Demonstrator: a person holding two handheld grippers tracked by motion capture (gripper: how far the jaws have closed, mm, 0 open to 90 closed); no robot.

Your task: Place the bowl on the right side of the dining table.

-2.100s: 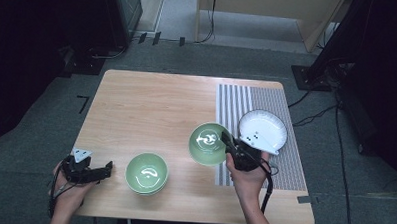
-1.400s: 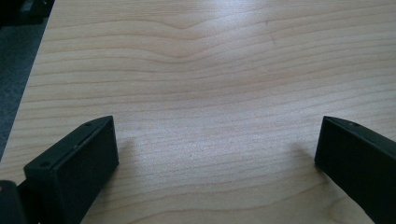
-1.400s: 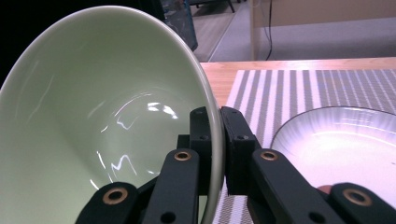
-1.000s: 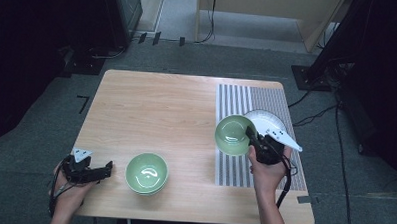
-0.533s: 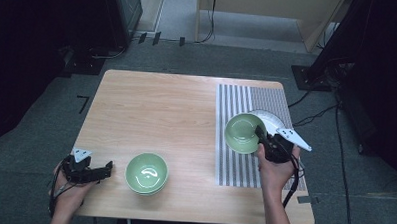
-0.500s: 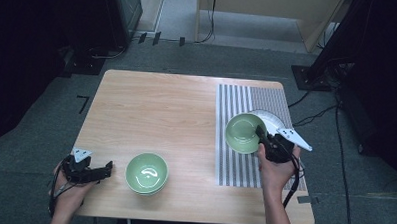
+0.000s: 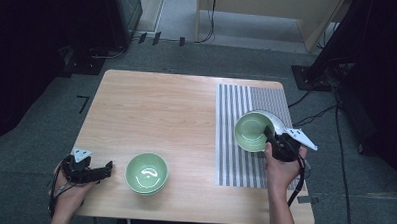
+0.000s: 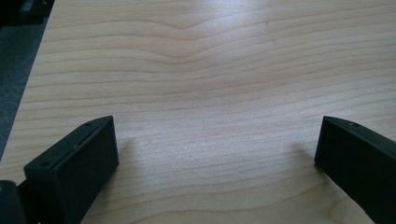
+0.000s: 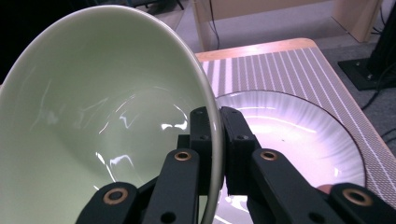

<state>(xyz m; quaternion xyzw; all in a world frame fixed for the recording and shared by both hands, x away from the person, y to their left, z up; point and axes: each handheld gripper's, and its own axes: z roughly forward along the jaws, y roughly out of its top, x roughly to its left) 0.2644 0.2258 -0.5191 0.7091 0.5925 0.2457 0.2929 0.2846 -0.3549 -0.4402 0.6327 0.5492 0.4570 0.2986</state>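
Right gripper (image 9: 215, 140): jaws pinched tight on the rim of a glossy pale green ceramic bowl (image 9: 107, 121), 1 jaw inside the wall and 1 outside. In the high view this gripper (image 7: 280, 144) sits at the right of the table with the person's right hand (image 7: 282, 167) behind it.

Held bowl (image 7: 252, 132): tilted, its opening turned toward the left of the scene, carried over the near-left part of a white ribbed plate with a dark rim (image 9: 303, 140). Whether its base touches the plate I cannot tell. A rim pinch probably suits it, since the wall is thin and the body too wide for the jaws.

White plate (image 7: 278, 121): lies flat on a grey-and-white striped placemat (image 7: 230, 138) at the right side of the light wooden table (image 7: 161, 110); likely the spot meant for the bowl.

Second green bowl (image 7: 146, 172): upright at the near middle of the table, seemingly resting in another one like it, well apart from both grippers.

Left gripper (image 7: 92, 171): low at the near-left corner, held in the left hand (image 7: 69, 185). Its own view shows both jaws spread wide over bare wood (image 8: 210, 93), nothing between them; it looks parked out of the way.
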